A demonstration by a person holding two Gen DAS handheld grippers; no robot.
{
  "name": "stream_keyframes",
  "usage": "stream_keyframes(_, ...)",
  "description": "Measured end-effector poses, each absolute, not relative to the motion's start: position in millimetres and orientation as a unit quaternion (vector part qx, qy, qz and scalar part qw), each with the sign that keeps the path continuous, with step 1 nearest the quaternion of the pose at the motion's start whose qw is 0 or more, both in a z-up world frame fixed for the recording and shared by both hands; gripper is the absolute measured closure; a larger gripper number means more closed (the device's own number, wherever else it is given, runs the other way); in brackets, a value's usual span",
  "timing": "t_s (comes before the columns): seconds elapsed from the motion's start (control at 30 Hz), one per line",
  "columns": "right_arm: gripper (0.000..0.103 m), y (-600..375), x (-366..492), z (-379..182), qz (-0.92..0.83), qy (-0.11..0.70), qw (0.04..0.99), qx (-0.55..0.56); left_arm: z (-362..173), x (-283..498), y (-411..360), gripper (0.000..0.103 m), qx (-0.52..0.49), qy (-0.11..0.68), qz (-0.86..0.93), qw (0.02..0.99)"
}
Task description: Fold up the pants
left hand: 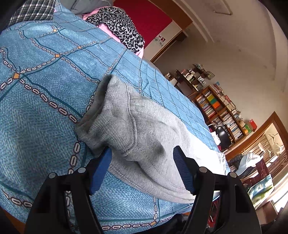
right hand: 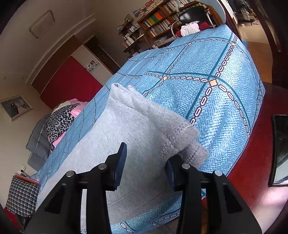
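Grey pants (left hand: 144, 129), one pair, between two parted claws (left hand: 142, 169).

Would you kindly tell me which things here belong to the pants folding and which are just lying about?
Belongs to the job:
grey pants
left gripper
right gripper
blue bedspread

Just lying about:
leopard-print cloth
checked cloth
bookshelf
black chair

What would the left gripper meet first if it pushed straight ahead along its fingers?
Probably the grey knit pants, whose bunched fabric lies directly between and ahead of the open left gripper. The blue chain-patterned bedspread lies beneath and beyond. Depth is uncertain in this fisheye view.
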State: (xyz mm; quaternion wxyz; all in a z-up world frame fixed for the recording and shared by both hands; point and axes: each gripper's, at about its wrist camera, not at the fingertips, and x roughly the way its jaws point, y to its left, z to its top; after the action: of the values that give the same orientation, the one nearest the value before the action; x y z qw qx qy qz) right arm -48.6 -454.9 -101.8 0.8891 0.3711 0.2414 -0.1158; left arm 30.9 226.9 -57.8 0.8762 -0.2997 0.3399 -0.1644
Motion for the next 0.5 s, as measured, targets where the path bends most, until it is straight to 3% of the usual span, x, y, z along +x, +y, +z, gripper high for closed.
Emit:
stream_keyframes(0.03, 0.064, -455, -49, -103, -0.118, 0.242, 0.890, 0.367, -58, 33, 226, 0.037, -0.301, 0.342, -0.158, 0.876)
stream_keyframes(0.07, 0.069, -454, -48, -102, -0.119, 0.243, 0.892, 0.361, -59, 36, 226, 0.052, -0.302, 0.344, -0.153, 0.876)
stream_keyframes(0.13, 0.079, -452, -48, -102, -0.127, 0.244, 0.897, 0.345, -62, 41, 222, 0.069, -0.305, 0.353, -0.146, 0.873)
stream_keyframes(0.23, 0.097, -454, -51, -101, -0.140, 0.242, 0.899, 0.337, -65, 44, 221, 0.085, -0.306, 0.356, -0.143, 0.871)
stream_keyframes(0.5, 0.099, -448, -73, -78, -0.148, 0.204, 0.916, 0.312, -43, 35, 223, 0.093, -0.289, 0.338, -0.144, 0.884)
